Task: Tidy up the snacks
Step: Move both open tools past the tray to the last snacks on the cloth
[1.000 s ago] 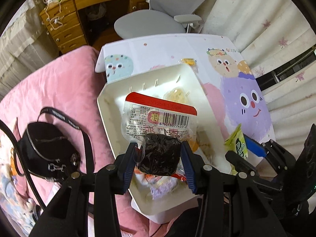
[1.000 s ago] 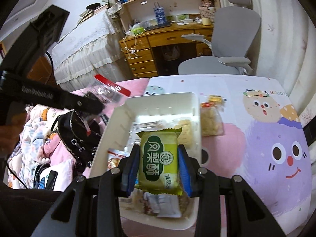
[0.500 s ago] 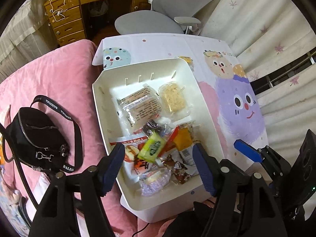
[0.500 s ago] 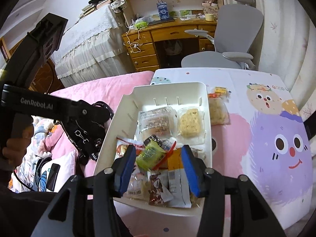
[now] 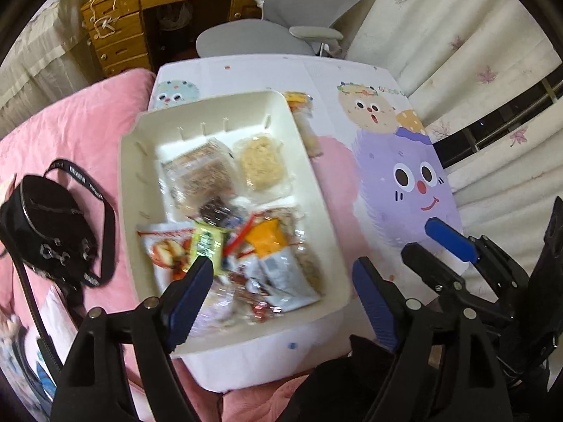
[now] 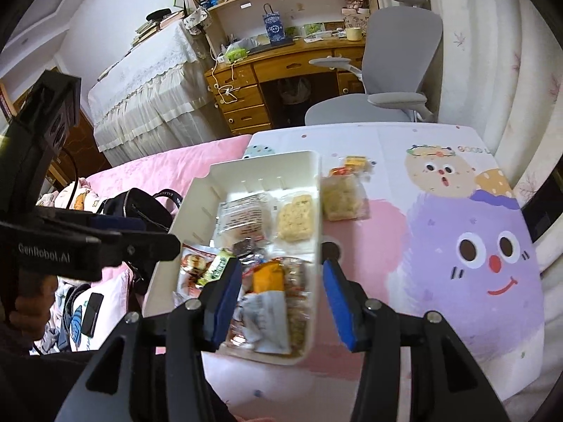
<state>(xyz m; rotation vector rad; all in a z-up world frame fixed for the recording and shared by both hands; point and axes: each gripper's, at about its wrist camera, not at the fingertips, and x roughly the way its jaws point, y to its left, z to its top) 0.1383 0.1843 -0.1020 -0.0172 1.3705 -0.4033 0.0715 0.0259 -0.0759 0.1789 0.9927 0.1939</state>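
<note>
Both packs gone from the claws since 1 s ago: dark-filled clear pack w/ red header and green pack (image 5: 207,242) now lie in white bin (image 5: 327,211) w/ the rest of the snacks. Left claw (image 5: 281,292) jaws have just been opening, now wide, nothing between the pads, hanging over bin's near end. Right claw (image 6: 281,295) is partly open, also empty; its jaws widened a bit from the grip on the green pack, then held. In right wrist view it straddles bin's right wall: left pad over the snack pile, right pad over the table (image 6: 404,183) just outside. Bin sits at table's left edge, next to pink bedding (image 5: 70,133). Far half of bin: clear-wrapped brown cake (image 5: 200,172) and pale round biscuit pack (image 5: 262,163) side by side. Near half: jumbled pile, green pack on top of red/white pack (image 5: 165,246), orange pack (image 5: 267,239), silver-grey wrapper (image 5: 285,277); details blurred. Outside bin on table, just beside its far right wall: pale crumbly pack (image 6: 343,198) and small yellow/orange pack (image 6: 355,163), close together. Black handbag (image 5: 45,232) w/ strap on the bedding left of bin. Left claw's body and the hand (image 6: 33,302) holding it show at left of right wrist view.
</note>
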